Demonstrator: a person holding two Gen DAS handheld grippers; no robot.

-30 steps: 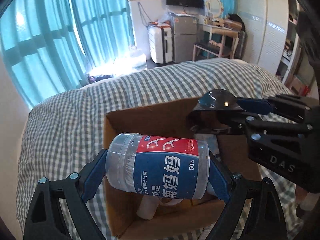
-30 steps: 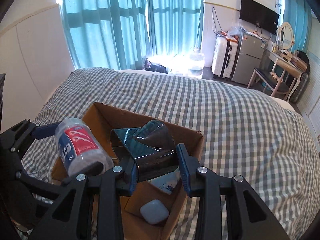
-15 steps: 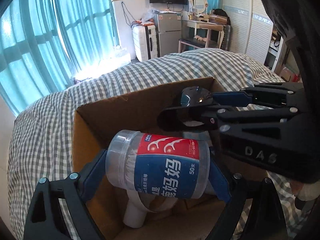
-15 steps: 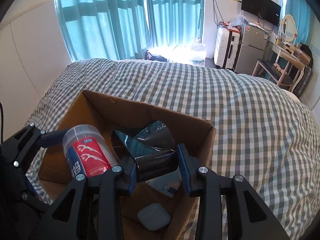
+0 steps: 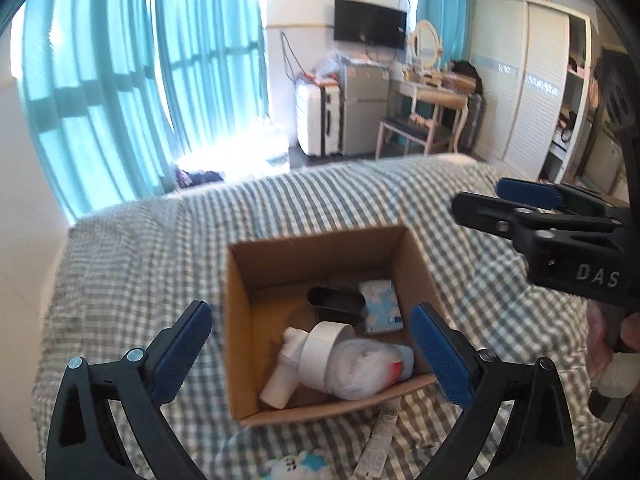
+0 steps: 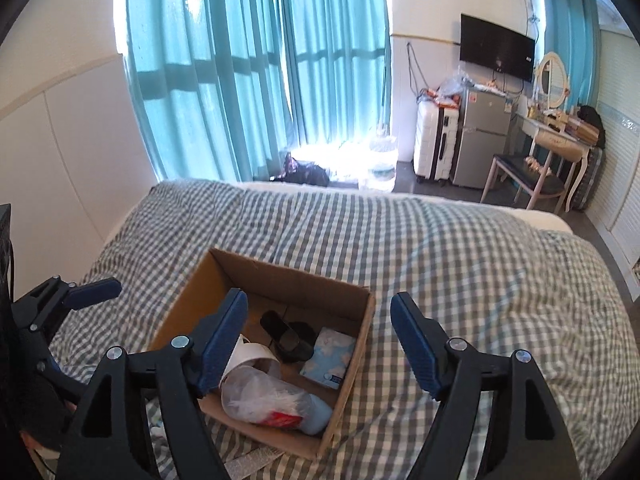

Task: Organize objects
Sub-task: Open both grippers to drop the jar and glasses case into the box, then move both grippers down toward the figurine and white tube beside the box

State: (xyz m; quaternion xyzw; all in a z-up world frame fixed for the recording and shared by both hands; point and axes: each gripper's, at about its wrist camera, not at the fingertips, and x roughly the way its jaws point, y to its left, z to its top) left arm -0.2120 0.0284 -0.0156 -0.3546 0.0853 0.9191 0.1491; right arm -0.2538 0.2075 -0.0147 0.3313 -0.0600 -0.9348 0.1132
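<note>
An open cardboard box (image 5: 240,320) (image 6: 352,364) sits on the checked bed. Inside lie a clear floss-pick jar with a white lid (image 5: 352,360) (image 6: 272,404), a white tube (image 5: 284,368), a black glossy object (image 5: 334,304) (image 6: 288,336) and a blue-white tissue pack (image 5: 380,306) (image 6: 328,358). My left gripper (image 5: 310,354) is open and empty above the box's near side. My right gripper (image 6: 318,346) is open and empty above the box; it also shows in the left wrist view (image 5: 516,204).
A white tube (image 5: 378,440) and a small blue-white toy (image 5: 296,466) lie on the bedspread (image 6: 460,260) in front of the box. Beyond the bed are teal curtains (image 6: 248,68), a suitcase (image 6: 434,142), a small fridge (image 6: 482,140) and a dressing table (image 6: 556,140).
Both grippers have opened and pulled back up from the box. The floss jar and the black object now lie inside the box.
</note>
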